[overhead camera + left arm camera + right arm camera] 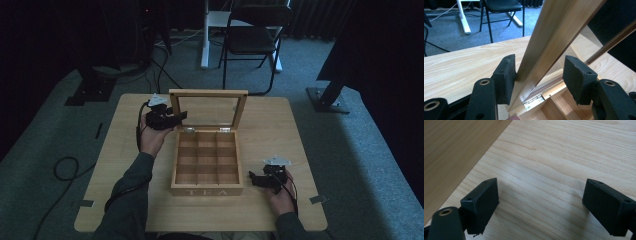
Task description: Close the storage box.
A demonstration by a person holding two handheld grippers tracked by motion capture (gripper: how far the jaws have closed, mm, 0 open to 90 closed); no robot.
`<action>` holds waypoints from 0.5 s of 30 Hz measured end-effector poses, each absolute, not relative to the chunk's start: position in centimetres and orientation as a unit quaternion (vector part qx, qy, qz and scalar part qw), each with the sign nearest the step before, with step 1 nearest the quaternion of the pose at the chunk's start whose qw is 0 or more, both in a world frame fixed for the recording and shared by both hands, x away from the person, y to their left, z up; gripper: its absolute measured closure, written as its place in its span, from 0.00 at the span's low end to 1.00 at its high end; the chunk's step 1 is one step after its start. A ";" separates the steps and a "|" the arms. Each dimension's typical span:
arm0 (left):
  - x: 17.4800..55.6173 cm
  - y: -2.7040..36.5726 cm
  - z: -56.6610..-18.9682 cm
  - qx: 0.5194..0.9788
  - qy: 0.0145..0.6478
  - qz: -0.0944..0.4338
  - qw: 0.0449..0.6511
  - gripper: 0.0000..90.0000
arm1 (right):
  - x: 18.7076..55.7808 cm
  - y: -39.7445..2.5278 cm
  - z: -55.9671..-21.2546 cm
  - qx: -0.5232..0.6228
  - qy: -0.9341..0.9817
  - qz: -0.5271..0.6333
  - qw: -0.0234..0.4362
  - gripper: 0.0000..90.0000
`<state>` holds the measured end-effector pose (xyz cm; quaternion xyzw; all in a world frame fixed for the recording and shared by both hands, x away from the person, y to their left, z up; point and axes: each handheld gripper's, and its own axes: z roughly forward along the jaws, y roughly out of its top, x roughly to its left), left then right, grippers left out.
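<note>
Nearest us, our right gripper (261, 180) rests wide open and empty on the surface (280, 130) right of the tea box (207, 165), while beyond, our left gripper's (175, 119) spread fingers (504, 77) straddle its upright lid (207, 111), unclamped; opening looks done.

The person wears dark green-grey long sleeves (131, 186). Each hand carries a black gripper: the left gripper (181, 117) and the right gripper (252, 178), both topped by a grey three-cornered plate and trailing a black cable. Their jaws are blocky black pads with small screw holes (brass-ringed eyelets sit farther back).
</note>
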<state>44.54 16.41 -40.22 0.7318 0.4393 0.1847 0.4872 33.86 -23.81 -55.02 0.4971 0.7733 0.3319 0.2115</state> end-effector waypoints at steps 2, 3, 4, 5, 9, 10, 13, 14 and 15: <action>44.1 16.4 -40.0 0.733 0.436 0.209 0.478 0.53 | 33.9 -23.8 -55.0 0.497 0.773 0.332 0.211 0.14; 43.7 16.3 -39.8 0.733 0.436 0.226 0.470 0.56 | 33.9 -23.8 -55.0 0.497 0.773 0.332 0.212 0.14; 43.5 16.4 -39.5 0.731 0.438 0.236 0.467 0.59 | 33.9 -23.8 -55.0 0.497 0.773 0.332 0.212 0.14; 43.3 16.6 -39.3 0.728 0.439 0.240 0.469 0.60 | 33.9 -23.8 -55.0 0.497 0.773 0.332 0.212 0.14; 43.0 16.8 -38.6 0.737 0.429 0.235 0.466 0.62 | 33.9 -23.8 -55.0 0.497 0.773 0.332 0.212 0.14; 43.0 16.8 -38.5 0.742 0.419 0.235 0.467 0.63 | 33.9 -23.8 -55.0 0.497 0.773 0.332 0.211 0.14; 42.7 16.7 -38.2 0.741 0.415 0.241 0.470 0.66 | 33.9 -23.8 -55.0 0.497 0.773 0.332 0.212 0.15; 42.6 16.8 -38.1 0.737 0.419 0.242 0.473 0.68 | 33.9 -23.8 -55.0 0.497 0.773 0.332 0.211 0.15; 42.5 17.0 -38.0 0.736 0.420 0.237 0.476 0.69 | 33.9 -23.8 -55.0 0.497 0.773 0.332 0.211 0.14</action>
